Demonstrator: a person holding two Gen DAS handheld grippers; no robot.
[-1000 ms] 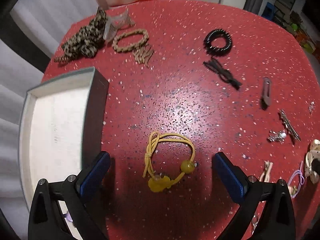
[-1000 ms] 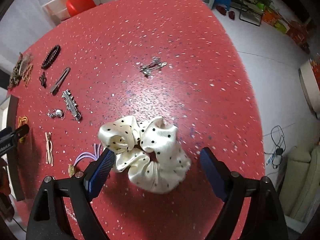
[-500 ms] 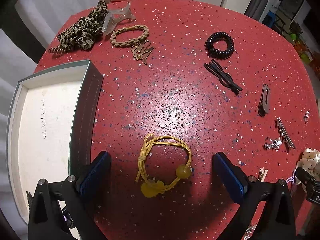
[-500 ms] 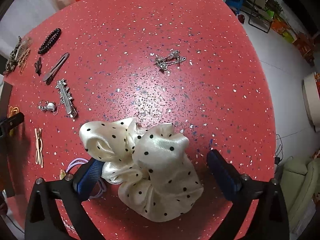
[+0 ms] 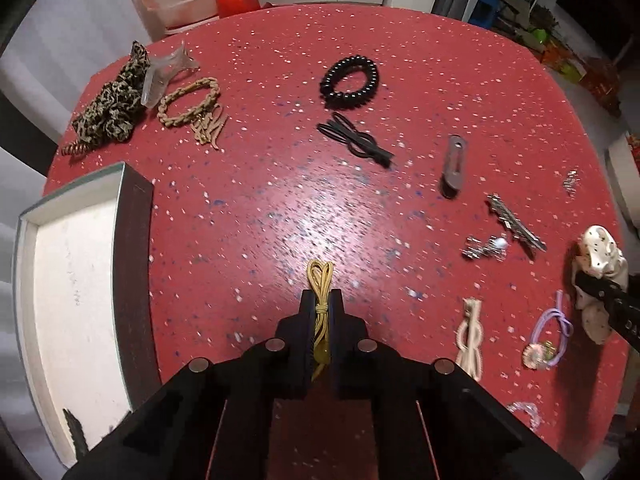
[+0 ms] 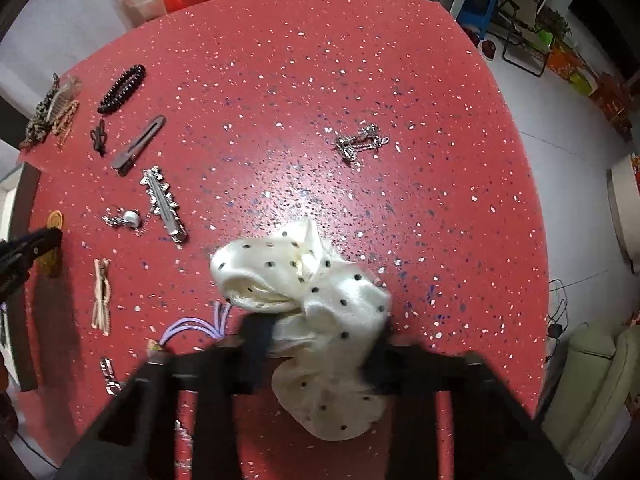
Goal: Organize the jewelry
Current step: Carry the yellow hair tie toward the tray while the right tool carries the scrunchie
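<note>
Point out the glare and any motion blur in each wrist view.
Left wrist view: glare patch on the red table; the beige tie smeared. Right wrist view: glare above the dotted scrunchie; right gripper blurred.

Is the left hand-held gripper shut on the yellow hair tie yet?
Shut: left hand-held gripper pinches the yellow hair tie between closed fingers.

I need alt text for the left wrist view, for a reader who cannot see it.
The left tongs are shut on a yellow hair tie above a red speckled table. An open white box sits at the left. A black coil tie, a brown clip and a purple tie lie scattered beyond.
</note>
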